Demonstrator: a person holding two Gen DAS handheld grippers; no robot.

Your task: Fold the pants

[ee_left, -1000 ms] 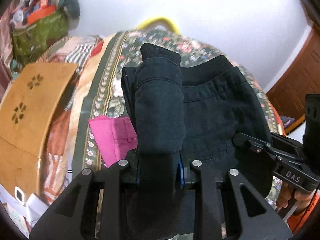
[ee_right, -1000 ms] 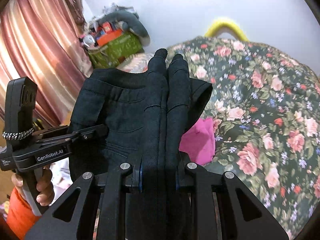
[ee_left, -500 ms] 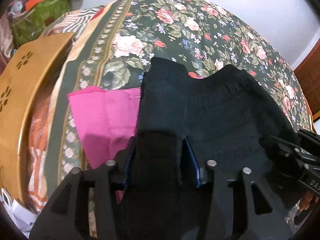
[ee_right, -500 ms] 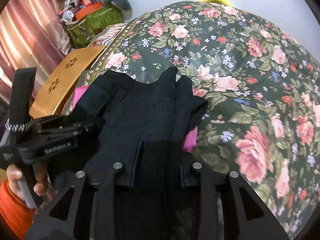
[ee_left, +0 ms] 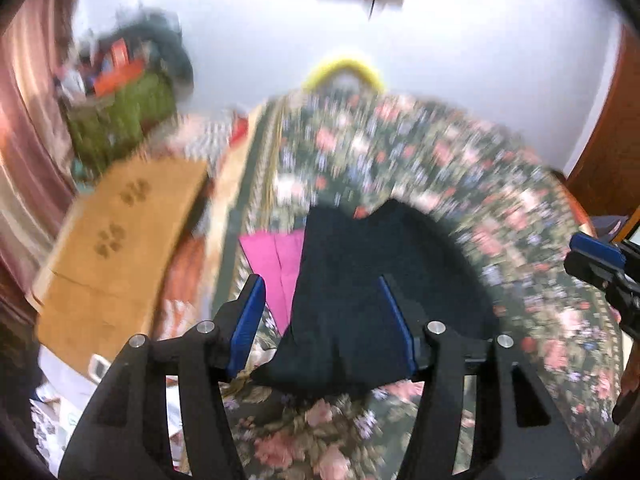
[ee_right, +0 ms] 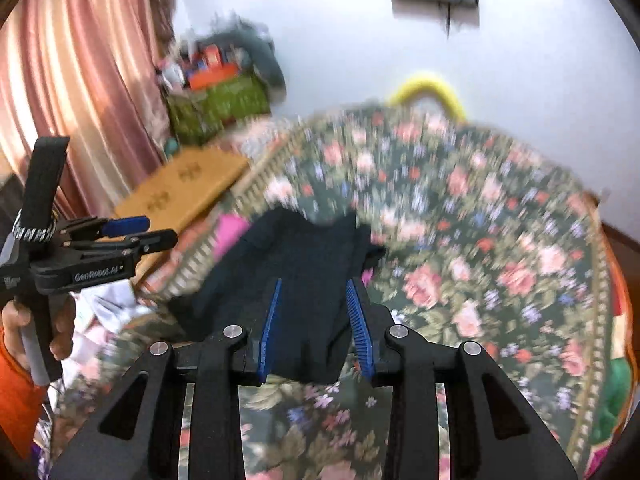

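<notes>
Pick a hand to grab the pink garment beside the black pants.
Left, probably. The pink garment lies just ahead of the left gripper, its jaws opening with nothing gripped; from the right gripper the black pants cover most of it.

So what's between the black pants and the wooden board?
In the left wrist view, a pink cloth lies beside the pants, then the floral bedspread's striped border before the wooden board.

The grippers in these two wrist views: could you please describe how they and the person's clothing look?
The left gripper and right gripper are black angular frames with silver screws and blue ribbed pads. Seen from the right wrist, the left one carries white "GenRobot.AI" lettering and a braided black-and-white cord. The person's sleeve is orange.
</notes>
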